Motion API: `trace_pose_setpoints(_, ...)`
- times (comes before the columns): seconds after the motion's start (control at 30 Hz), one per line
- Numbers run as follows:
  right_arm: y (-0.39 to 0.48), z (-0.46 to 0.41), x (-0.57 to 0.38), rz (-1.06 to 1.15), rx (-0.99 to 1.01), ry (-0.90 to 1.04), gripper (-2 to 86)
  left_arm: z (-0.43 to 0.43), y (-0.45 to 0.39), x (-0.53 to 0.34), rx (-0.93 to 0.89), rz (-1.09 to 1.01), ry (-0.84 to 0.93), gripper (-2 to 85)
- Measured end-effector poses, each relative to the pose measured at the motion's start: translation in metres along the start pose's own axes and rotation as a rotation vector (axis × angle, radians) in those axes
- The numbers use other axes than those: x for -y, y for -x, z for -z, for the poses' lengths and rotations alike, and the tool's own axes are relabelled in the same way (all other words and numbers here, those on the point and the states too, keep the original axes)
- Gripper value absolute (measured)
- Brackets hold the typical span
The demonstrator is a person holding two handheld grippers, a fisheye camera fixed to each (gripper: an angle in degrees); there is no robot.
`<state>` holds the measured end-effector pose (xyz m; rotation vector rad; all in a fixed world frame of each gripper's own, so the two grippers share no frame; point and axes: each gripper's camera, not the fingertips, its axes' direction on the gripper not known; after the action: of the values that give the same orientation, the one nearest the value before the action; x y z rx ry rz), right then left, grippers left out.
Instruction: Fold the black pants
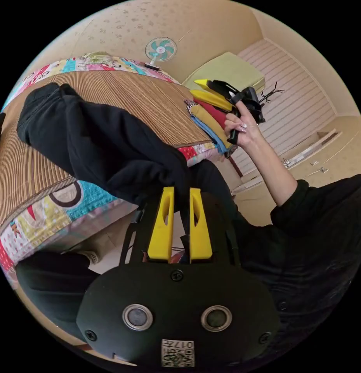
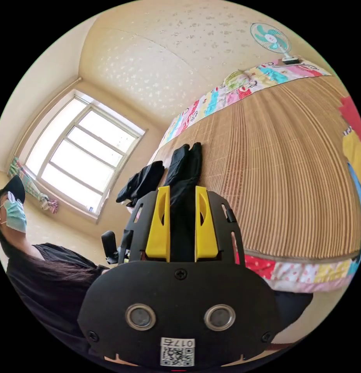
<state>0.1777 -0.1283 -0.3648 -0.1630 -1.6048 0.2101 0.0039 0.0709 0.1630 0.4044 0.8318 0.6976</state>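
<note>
My left yellow-jawed gripper (image 1: 179, 194) pinches the crumpled black pants (image 1: 95, 140) lying across the woven brown bamboo mat (image 1: 157, 105) on the bed, while my right gripper (image 2: 180, 194) seems clamped on dark cloth, probably the same pants (image 2: 184, 167).

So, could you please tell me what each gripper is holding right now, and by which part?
The left gripper is shut on the black pants at a bunched edge hanging off the bed. The right gripper has dark cloth between its jaws; which part cannot be told.
</note>
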Motion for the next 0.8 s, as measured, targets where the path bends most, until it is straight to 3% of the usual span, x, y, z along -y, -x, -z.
trace_pose_setpoints(0.07,-0.016,-0.067,0.044,-0.008,0.008,0.106,10.6,0.025,0.012,0.000,-0.032,0.033,-0.058,7.2)
trace_pose_setpoints(0.17,-0.050,-0.152,0.093,-0.080,-0.007,0.198,12.7,0.069,0.030,0.012,0.062,0.086,-0.146,8.3)
trace_pose_setpoints(0.33,-0.106,-0.241,0.125,-0.253,0.058,0.235,12.5,0.132,0.054,0.059,0.203,0.163,-0.314,12.2)
trace_pose_setpoints(0.43,-0.110,-0.248,0.128,-0.257,0.056,0.193,10.6,0.140,0.073,0.121,0.388,0.179,-0.331,13.2)
trace_pose_setpoints(0.57,-0.111,-0.238,0.117,-0.242,0.068,0.232,7.9,0.101,0.119,0.218,0.460,0.205,-0.223,15.5)
trace_pose_setpoints(0.7,-0.102,-0.198,0.101,-0.193,0.251,0.169,4.9,-0.007,0.197,0.273,0.580,0.351,0.162,13.6)
trace_pose_setpoints(0.8,-0.078,-0.143,0.086,-0.112,0.213,0.143,3.8,0.026,0.176,0.239,0.436,0.257,-0.021,7.4)
